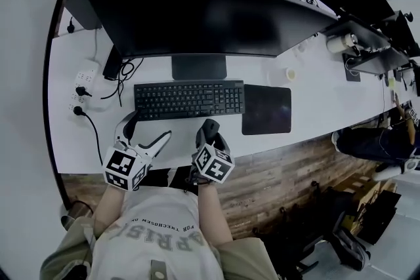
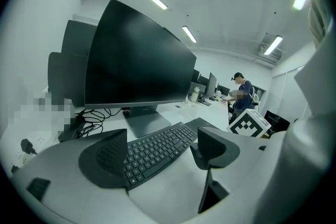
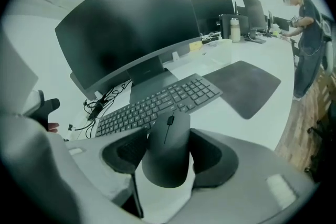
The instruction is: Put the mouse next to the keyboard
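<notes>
Between keyboard [image 1: 189, 100] and desk edge [image 1: 282, 140], right hand-held gripper [image 3: 169, 157] clamps mouse [image 3: 170, 131].

Left claw [image 2: 157, 153] agape, empty — right claw [image 3: 167, 157] tight round the mouse [image 3: 169, 131].

Monitor [image 1: 197, 16], mouse pad [image 1: 266, 108], power strip [image 1: 82, 85] on desk [image 1: 315, 98].

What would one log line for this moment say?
right gripper: shut on mouse | left gripper: open, empty | mouse: in front of keyboard, not yet beside it
</notes>
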Demonstrator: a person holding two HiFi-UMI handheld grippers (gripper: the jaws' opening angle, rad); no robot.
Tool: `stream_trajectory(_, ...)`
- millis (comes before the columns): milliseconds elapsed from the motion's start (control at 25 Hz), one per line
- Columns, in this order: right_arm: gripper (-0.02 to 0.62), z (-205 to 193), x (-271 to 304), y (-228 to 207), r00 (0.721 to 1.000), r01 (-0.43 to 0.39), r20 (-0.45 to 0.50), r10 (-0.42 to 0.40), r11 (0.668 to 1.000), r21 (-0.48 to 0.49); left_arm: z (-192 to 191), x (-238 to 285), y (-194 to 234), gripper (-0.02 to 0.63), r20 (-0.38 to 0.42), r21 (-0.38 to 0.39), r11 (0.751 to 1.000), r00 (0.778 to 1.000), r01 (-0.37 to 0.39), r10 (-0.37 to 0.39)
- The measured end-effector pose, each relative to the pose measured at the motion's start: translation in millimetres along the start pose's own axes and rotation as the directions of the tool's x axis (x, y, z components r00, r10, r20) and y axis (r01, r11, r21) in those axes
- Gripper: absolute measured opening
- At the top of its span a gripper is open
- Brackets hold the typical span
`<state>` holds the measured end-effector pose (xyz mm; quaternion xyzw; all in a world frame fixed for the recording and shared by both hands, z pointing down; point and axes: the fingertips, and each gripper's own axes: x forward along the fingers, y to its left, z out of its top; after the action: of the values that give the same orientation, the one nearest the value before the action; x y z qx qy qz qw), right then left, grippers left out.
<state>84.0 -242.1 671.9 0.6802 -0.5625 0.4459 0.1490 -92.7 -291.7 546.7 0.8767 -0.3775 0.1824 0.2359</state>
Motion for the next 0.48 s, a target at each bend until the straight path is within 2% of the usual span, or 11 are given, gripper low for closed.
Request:
stream_trajectory(280, 0.260, 57.7, -19.4, -39.9, 0.995, 0.022, 0.095, -0.024, 1.000, 0.018, 35.1, 23.2, -25.4, 0.402, 0.049, 0.045, 0.999, 0.999, 0.018, -0.020)
stream_trajectory(480, 0.259, 90.6, -20.2, -72.7, 0.994, 0.009, 0.105, -0.008, 1.000, -0.014, 55.5, 44.5, -48.0, 0.402, 0.085, 0.047, 0.999, 0.996, -0.011, 0.007)
